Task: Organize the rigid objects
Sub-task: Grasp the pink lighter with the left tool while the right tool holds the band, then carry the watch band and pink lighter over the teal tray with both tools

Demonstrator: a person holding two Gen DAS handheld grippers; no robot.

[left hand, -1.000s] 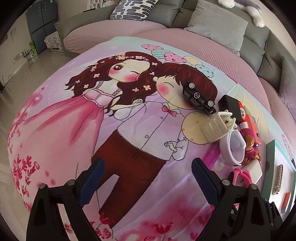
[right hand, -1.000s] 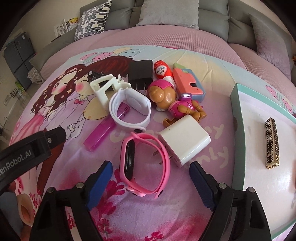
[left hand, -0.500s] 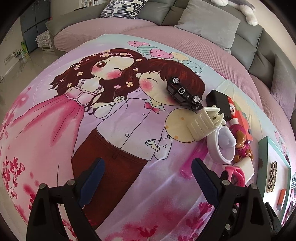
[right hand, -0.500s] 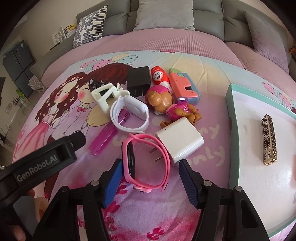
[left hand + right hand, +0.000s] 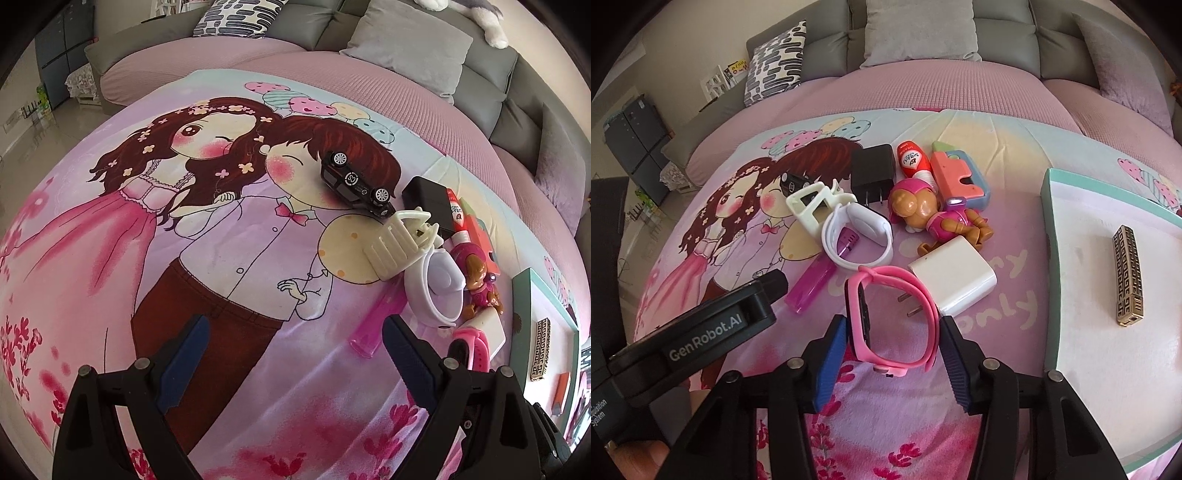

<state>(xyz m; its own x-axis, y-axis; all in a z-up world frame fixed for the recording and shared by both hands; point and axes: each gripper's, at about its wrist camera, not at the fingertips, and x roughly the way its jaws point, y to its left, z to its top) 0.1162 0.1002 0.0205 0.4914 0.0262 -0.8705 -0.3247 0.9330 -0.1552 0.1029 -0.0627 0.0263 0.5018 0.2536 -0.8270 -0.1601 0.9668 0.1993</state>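
In the left wrist view, the left tool [image 5: 291, 354] hangs with its blue-padded jaws spread wide and nothing between them, above a pink cartoon-printed blanket [image 5: 229, 258] that covers the bed. Toward the blanket's right edge lies a cluster of small things: a black toy car [image 5: 354, 182] on its side, a cream plastic hair claw [image 5: 397, 245] just beside it, a black plug adapter [image 5: 430, 199] behind the claw, a white plastic wristband watch [image 5: 437, 291], a translucent magenta lighter [image 5: 376, 317] near the right jaw, and a pink-and-brown toy puppy figure [image 5: 478, 280]. At the far right sits a teal-rimmed white tray [image 5: 524, 295] holding a gold patterned rectangular lighter [image 5: 540, 349]. In the right wrist view, the right tool [image 5: 892, 354] is narrowed around a pink silicone wristband watch [image 5: 890, 317], one blue pad at each side of the band (whether the pads are truly pressing it I cannot tell); the watch rests on the blanket near the front edge, touching a white square charger block [image 5: 955, 282] with its prongs pointing inside the band. Behind them lie the white watch, the claw, the black adapter, the puppy, a red-and-white small bottle [image 5: 914, 160], and an orange-and-blue plastic toy [image 5: 958, 177]. The tray stands at the blanket's right edge, the gold lighter lying on it. The left tool's black body crosses the lower left corner.
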